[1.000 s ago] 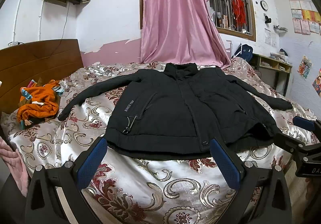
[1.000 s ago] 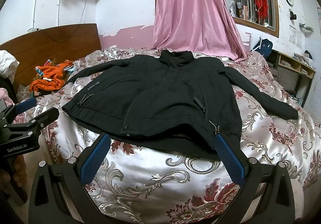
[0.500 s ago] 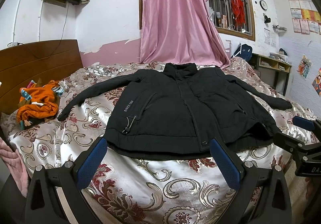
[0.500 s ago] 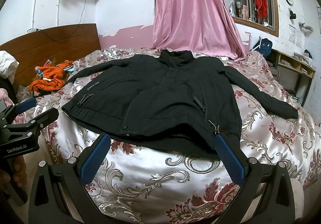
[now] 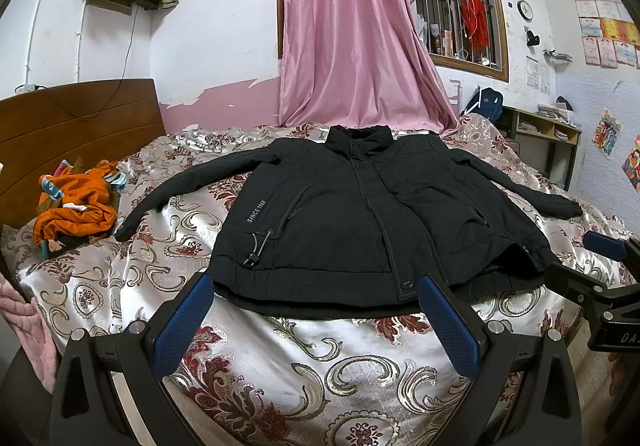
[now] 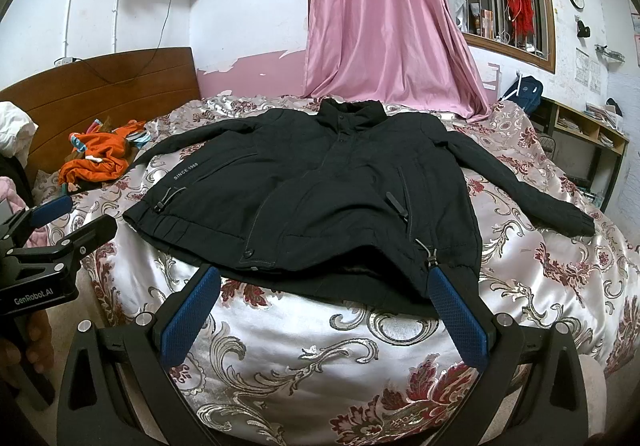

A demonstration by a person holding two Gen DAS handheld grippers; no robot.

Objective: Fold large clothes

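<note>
A black jacket [image 5: 360, 222] lies front-up on the bed [image 5: 168, 246], collar toward the pink curtain [image 5: 352, 38] at upper centre and both sleeves spread outward. White lettering "SINCE 1988" runs up the chest panel at centre left of the left wrist frame; in the right wrist frame the same print appears left of centre on the jacket [image 6: 320, 190]. The hem lies near the bed's front edge, just beyond the jaws in both views.

Left gripper [image 5: 316, 320]: jaws spread wide, blue pads [image 5: 182, 320] apart at lower centre of the frame, holding nothing and clear of the fabric. Seen from the right wrist at the left edge, the left gripper [image 6: 64, 218] bears the label "GenRobot.AI" on its black body.

Right gripper [image 6: 318, 312]: jaws likewise spread wide and empty, with the right-hand pad tip [image 6: 456, 310] overlapping the hem near a cord toggle; contact cannot be told. From the left wrist, the right gripper [image 5: 592, 258] shows at the right edge, with partial lettering "DA" legible.

An orange garment [image 5: 76, 210] lies bunched at middle left, beside the wooden headboard [image 5: 72, 126].
</note>
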